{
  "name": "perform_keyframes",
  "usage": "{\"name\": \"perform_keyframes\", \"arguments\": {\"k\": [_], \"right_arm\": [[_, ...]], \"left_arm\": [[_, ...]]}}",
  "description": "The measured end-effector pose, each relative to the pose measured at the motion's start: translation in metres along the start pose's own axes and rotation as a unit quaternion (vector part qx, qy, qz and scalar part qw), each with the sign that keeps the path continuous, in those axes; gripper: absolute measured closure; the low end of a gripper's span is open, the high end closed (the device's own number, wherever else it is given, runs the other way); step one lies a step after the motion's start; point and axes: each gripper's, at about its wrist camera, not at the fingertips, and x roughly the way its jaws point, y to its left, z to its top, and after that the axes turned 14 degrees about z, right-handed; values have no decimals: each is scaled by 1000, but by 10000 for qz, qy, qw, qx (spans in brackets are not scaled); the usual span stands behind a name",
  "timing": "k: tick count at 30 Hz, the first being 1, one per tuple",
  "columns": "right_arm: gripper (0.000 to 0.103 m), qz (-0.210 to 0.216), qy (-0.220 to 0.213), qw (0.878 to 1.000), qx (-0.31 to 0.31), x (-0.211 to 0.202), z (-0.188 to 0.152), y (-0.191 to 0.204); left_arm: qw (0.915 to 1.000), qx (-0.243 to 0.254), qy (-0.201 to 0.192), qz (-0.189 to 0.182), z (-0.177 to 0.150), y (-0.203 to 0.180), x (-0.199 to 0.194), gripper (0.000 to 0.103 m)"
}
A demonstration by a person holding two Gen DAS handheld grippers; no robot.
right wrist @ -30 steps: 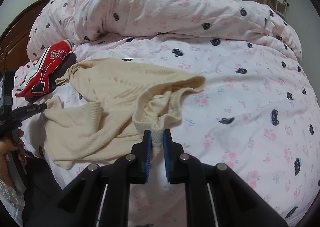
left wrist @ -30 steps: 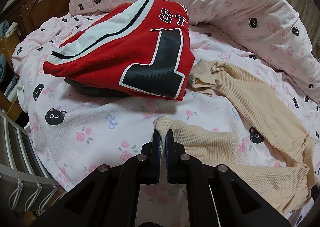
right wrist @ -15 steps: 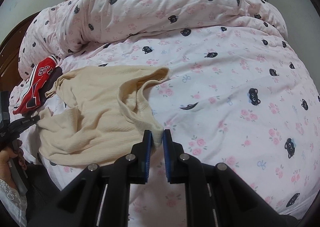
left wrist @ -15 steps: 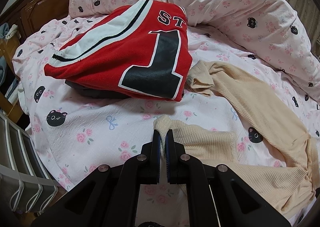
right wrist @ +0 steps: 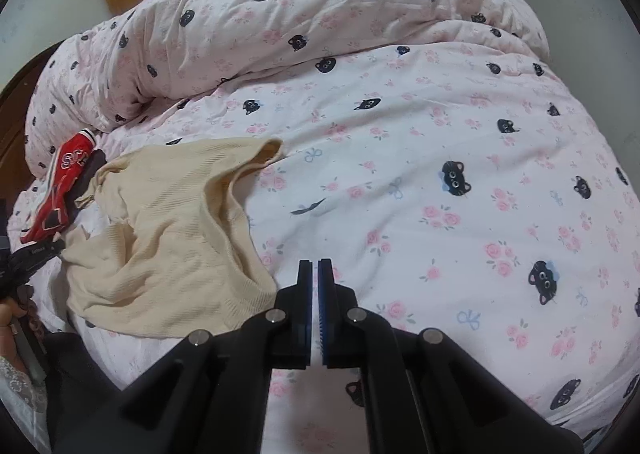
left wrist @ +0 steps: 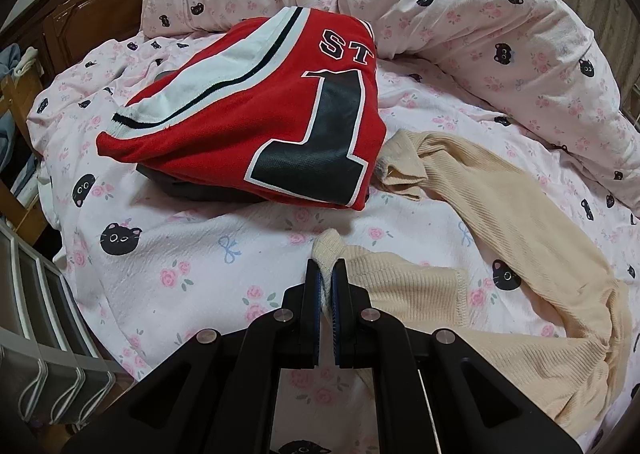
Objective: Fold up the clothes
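Sweater, cream ribbed knit, lies rumpled on bed, one sleeve stretched toward jersey, body bunched, not flat. Left gripper pinches a sweater corner, jaws pressed onto the fabric. Right gripper has jaws pressed together with no cloth visible between them, sits just beside sweater's near edge over bare sheet. Jersey, red, looks folded, stacked on something dark, near the pillow end. Duvet heaped behind.

Step, by my read: mid-fold on sweater, one corner held, other side free. Next move likely needs right gripper to take an edge or sleeve opposite the left, then both pull it flat or lay it over. Loose knit will sag and drag.
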Motion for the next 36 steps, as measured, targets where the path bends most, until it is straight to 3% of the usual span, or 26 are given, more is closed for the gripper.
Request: {"name": "perform_keyframes", "arguments": {"k": [4,8,9,20,22,24,28,36], "right_arm": [[94,321,37,9995,-25,1,1,1],[56,697,197,9973,-152,13,1,10],[54,768,222,9966,-176,16,1,12],[53,1039,814,9912,-26,64,-7,0],[63,1111,804,9905,43,65,-7,-2],[92,1182,791,9898,115,65,-7,-5],[93,1489,639,9859,412,52,-3,-16],[94,1571,365,9851,594,13,5,-31]], "left_arm": [[10000,-27,7,23,0,0,0,99],[10000,-22,31,31,0,-1,0,99],[10000,-21,33,34,0,-1,0,99],[10000,-12,70,52,0,-3,0,99],[10000,-9,73,59,0,-4,-1,99],[9999,-1,74,70,0,-4,-1,99],[10000,26,41,76,0,-6,-4,99],[9998,202,-16,36,-6,-13,-18,99]]}}
